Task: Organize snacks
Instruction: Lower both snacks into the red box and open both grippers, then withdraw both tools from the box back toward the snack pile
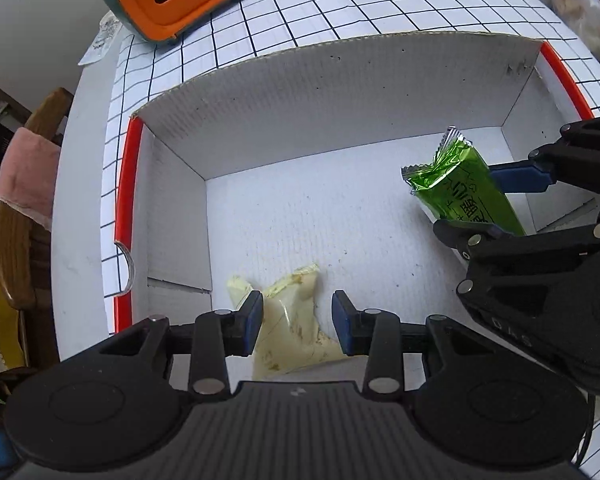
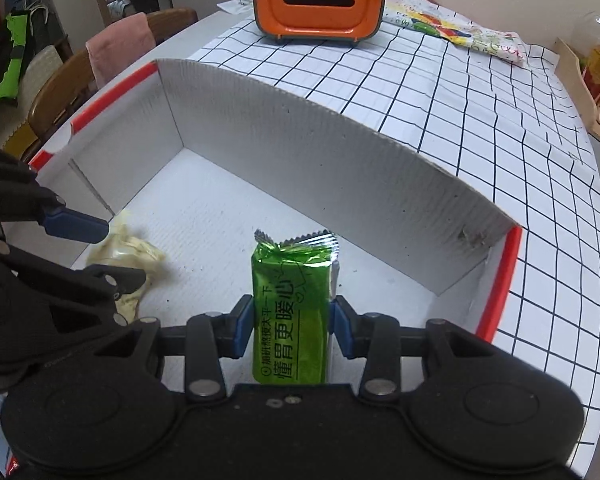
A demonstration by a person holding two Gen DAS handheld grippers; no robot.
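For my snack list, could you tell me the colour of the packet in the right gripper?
Shiny green packet, clearest in the right wrist view.

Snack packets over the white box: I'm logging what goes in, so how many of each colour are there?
Green packet, clamped in the right gripper: 1
Pale yellow packet, between the left gripper's fingers: 1
Total: 2, both within the white box.

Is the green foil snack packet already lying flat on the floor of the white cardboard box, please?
No, the green foil snack packet is clamped between the right gripper pads, raised.
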